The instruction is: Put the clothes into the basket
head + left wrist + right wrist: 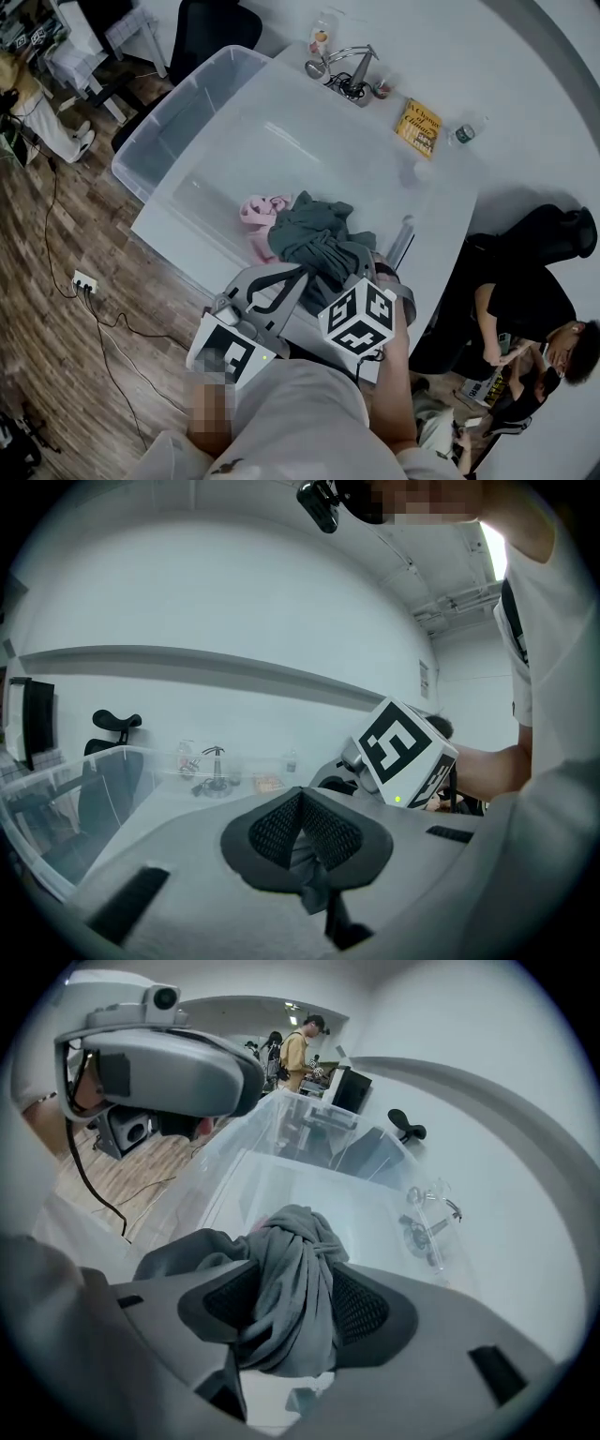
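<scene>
Both clamped on grey garment (314, 239): L hand-held gripper (302, 803), R hand-held gripper (292, 1274); yellow book (418, 127) title illegible.

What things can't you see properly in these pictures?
- Head view: the pink garment is partly covered by the grey garment, so its full shape is hidden.
- Head view: the print on the yellow book is too small to read.
- Right gripper view: the grey garment bunched between the jaws hides the table right below them.
</scene>
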`<state>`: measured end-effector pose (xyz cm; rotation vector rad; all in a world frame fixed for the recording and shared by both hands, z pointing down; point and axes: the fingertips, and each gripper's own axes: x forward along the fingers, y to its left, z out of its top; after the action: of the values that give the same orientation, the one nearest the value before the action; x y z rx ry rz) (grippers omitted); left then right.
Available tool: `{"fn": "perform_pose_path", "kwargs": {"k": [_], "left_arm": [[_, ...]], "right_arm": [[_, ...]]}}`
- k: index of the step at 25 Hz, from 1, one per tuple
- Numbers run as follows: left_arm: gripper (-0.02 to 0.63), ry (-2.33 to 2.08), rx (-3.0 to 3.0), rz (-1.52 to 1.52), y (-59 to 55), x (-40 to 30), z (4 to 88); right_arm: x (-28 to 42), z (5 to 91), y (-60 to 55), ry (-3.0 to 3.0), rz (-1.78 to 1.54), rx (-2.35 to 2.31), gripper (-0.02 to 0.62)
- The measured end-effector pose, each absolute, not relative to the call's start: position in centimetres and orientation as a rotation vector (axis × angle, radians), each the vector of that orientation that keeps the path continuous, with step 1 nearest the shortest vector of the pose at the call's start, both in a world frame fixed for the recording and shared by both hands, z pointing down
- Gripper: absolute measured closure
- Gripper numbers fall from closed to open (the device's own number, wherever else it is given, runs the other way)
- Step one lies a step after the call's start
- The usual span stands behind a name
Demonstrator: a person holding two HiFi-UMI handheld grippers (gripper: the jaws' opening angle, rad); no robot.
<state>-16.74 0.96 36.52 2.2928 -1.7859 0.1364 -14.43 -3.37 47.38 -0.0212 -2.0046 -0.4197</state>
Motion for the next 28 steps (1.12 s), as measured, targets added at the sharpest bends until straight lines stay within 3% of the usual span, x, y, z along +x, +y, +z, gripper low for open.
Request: {"fn": "perform_pose_path", "kwargs": {"k": [12, 19, 22, 28], "left_arm": [[0.601, -1.753, 2.353, 0.12, 0.4, -16.4, 35.6], [0.601, -1.697, 2.449, 0.044, -0.8, -15.7, 34.0], [0.601, -1.633, 2.527, -0.001, -1.1, -14.5, 32.9], [0.601, -1.425, 2.656, -0.102, -1.2, -11.6, 31.5]], "right_arm": [[-14.4, 42.2, -5.2, -2.301, -0.368, 0.139, 0.357], [-12.1, 35.4, -6.0, -2.768, -0.089, 0.303, 0.552], [-9.6, 33.5, -5.8, -2.902, 0.05, 0.381, 0.586], [-4.8, 32.5, -4.2, -3.01, 0.149, 0.581, 0.591]]}}
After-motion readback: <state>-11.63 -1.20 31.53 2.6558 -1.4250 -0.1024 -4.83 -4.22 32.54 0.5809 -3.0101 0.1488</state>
